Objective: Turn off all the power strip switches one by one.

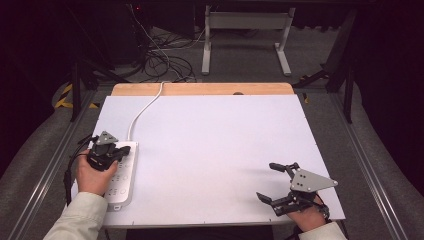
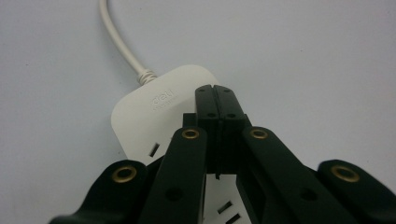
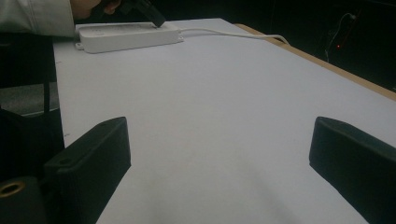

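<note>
A white power strip (image 1: 122, 175) lies along the table's left edge, and its white cable (image 1: 145, 107) runs off to the back. My left gripper (image 1: 127, 150) is shut with nothing between its jaws. Its tips (image 2: 215, 91) stand over the cable end of the power strip (image 2: 149, 112); I cannot tell whether they touch it. My right gripper (image 1: 266, 181) rests open near the front right corner, aimed left across the bare table. In the right gripper view my right gripper (image 3: 219, 154) has only table between its wide-apart jaws. Farther off are the power strip (image 3: 128, 35) and the left gripper (image 3: 147, 11).
The white table top (image 1: 220, 145) has a wooden strip (image 1: 200, 89) along its far edge. Metal rails run down both sides of the table. Beyond it, loose cables (image 1: 160, 60) and a white desk frame (image 1: 245, 35) stand on the floor.
</note>
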Action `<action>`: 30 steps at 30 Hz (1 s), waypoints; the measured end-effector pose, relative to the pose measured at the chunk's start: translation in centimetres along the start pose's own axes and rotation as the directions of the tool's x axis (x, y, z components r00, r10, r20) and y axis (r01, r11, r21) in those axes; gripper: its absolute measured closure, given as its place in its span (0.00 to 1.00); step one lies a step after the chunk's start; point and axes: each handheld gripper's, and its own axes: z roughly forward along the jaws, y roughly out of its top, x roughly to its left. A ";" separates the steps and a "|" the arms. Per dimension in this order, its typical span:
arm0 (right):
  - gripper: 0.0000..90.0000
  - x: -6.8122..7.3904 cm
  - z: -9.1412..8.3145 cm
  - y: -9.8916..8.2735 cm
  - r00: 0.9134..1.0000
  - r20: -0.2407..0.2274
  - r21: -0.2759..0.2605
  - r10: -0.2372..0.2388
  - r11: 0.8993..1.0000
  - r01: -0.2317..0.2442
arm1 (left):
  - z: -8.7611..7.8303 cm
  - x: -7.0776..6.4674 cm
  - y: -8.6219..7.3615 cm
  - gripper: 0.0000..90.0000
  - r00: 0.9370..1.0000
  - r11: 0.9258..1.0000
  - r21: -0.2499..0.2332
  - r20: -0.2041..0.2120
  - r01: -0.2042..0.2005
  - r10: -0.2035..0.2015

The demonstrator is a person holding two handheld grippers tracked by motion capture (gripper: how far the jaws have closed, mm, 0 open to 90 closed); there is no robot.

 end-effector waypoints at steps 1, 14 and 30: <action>0.07 0.0 0.0 0.0 1.000 -0.001 0.003 0.003 1.000 -0.003 | 0.0 0.0 0.0 1.00 1.000 1.000 0.000 0.002 0.000 0.000; 0.07 0.0 0.0 0.0 1.000 0.000 0.003 -0.004 1.000 0.004 | 0.2 0.0 0.0 1.00 1.000 1.000 0.003 0.018 0.001 -0.001; 0.07 0.1 0.0 0.0 1.000 -0.004 0.000 -0.002 1.000 0.002 | 0.4 -0.1 -0.1 1.00 1.000 1.000 -0.004 0.013 0.005 -0.005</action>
